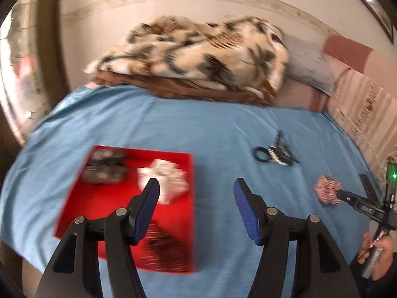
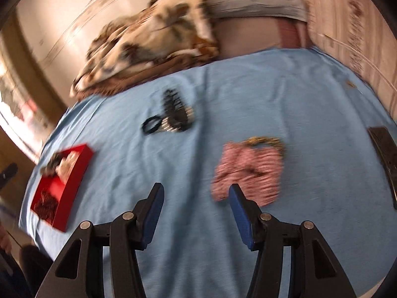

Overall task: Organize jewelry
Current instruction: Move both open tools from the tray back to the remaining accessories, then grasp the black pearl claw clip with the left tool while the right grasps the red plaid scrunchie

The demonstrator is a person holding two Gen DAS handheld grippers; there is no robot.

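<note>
A: On the blue sheet [image 1: 223, 129], toward its left side: red tray [image 1: 104, 206] lying flat, holding a dark blurred item [image 1: 104, 168] at the far end, a white one [image 1: 163, 176] beside it, and a dark glittery one [image 1: 166, 248] at the near end. Left gripper [image 1: 196, 186] hovering over the tray's right edge, jaws parted, gripping nothing.

B: Confirming from the right wrist view. Right gripper [image 2: 196, 191] also standing released, nothing between the blue pads, hanging just short of the pink striped scrunchie [image 2: 248, 171]. Gold-toned ring-shaped piece [image 2: 265, 141] touching the scrunchie's far edge.

A: Noting loose pieces mid-sheet: dark hair tie [image 2: 151, 124] and dark clip cluster [image 2: 176, 111] lying together, well apart from tray and scrunchie.

B: Agreeing. Open sheet lying between tray and scrunchie, and in front of both grippers. Dark flat object [image 2: 387, 159] sitting at the sheet's right edge; too blurred for identifying.

A: Far edge bounded by a patterned blanket [image 1: 193, 54] piled against the wall; right edge bordered by pinkish fabric [image 1: 359, 104].

B: Recording heavy motion blur throughout; finer detail of the jewelry not readable.
</note>
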